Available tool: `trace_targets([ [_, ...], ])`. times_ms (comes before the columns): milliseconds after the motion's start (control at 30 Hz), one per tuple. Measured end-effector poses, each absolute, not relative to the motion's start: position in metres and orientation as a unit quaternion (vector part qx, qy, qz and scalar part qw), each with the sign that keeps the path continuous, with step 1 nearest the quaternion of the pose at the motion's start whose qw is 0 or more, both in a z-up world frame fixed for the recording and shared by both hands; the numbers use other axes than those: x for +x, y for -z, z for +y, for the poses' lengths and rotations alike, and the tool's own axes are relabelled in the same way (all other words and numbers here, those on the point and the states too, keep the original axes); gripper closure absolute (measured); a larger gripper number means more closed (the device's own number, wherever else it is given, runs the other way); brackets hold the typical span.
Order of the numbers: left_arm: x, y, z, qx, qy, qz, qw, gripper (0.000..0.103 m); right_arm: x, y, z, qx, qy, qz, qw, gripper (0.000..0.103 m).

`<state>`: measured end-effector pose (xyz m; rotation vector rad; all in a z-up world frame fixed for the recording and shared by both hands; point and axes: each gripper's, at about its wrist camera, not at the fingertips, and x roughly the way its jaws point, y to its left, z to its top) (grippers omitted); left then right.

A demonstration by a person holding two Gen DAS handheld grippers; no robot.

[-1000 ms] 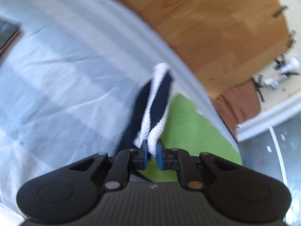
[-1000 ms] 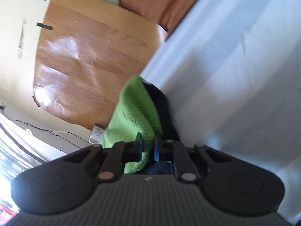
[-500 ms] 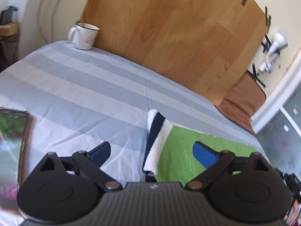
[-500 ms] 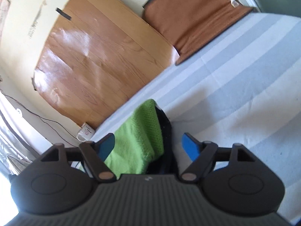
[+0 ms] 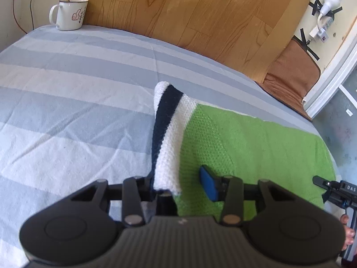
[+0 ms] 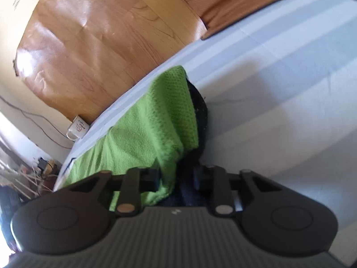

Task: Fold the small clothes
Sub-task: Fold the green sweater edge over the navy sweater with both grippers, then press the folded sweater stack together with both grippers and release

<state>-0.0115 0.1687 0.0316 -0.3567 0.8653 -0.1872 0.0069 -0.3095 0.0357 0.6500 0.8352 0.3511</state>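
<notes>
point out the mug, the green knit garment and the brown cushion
mug [image 5: 71, 14], left wrist view, side of its white body
green knit garment [image 5: 256, 143], left wrist view, flat green panel
brown cushion [image 5: 292, 76], left wrist view, its top face

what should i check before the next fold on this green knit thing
1. Left gripper on the striped edge: jaws closing with the white and navy edge between them; firm grip cannot tell.
2. Right gripper on the green garment: jaws closing around green and dark fabric; ok.
3. Garment lying flat: not ok, the striped edge stands up and the right end is bunched.
4. Free striped sheet to the left for laying it down: ok.
5. Mug out of the way: ok, at the far corner.
6. Right gripper clear of the left: ok, it shows only at the right edge of the left view.
</notes>
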Motion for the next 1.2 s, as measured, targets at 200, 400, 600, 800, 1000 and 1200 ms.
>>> trace_targets([
  [200,-0.033,-0.070,0.205,-0.196,0.045,0.361,0.911,0.051,-0.005,-0.132,-0.260,0.251,-0.267,0.313,0.876,0.086],
  [400,-0.035,-0.105,0.234,-0.257,0.064,0.295,0.918,0.051,-0.004,-0.154,-0.118,0.105,-0.380,0.315,0.863,0.085],
  [600,-0.024,-0.091,0.227,-0.256,0.081,0.313,0.911,0.051,0.003,-0.108,-0.017,-0.017,-0.427,0.358,0.830,0.082],
  [800,-0.025,-0.080,0.246,-0.278,0.065,0.311,0.906,0.043,0.015,-0.075,0.012,-0.038,-0.454,0.375,0.807,0.065],
  [1000,-0.011,-0.086,0.221,-0.238,0.073,0.316,0.916,0.034,0.010,-0.104,-0.023,0.043,-0.517,0.360,0.776,0.051],
  [1200,0.005,-0.068,0.201,-0.189,0.092,0.356,0.910,0.013,0.027,-0.109,-0.118,0.135,-0.408,0.335,0.838,0.032],
])
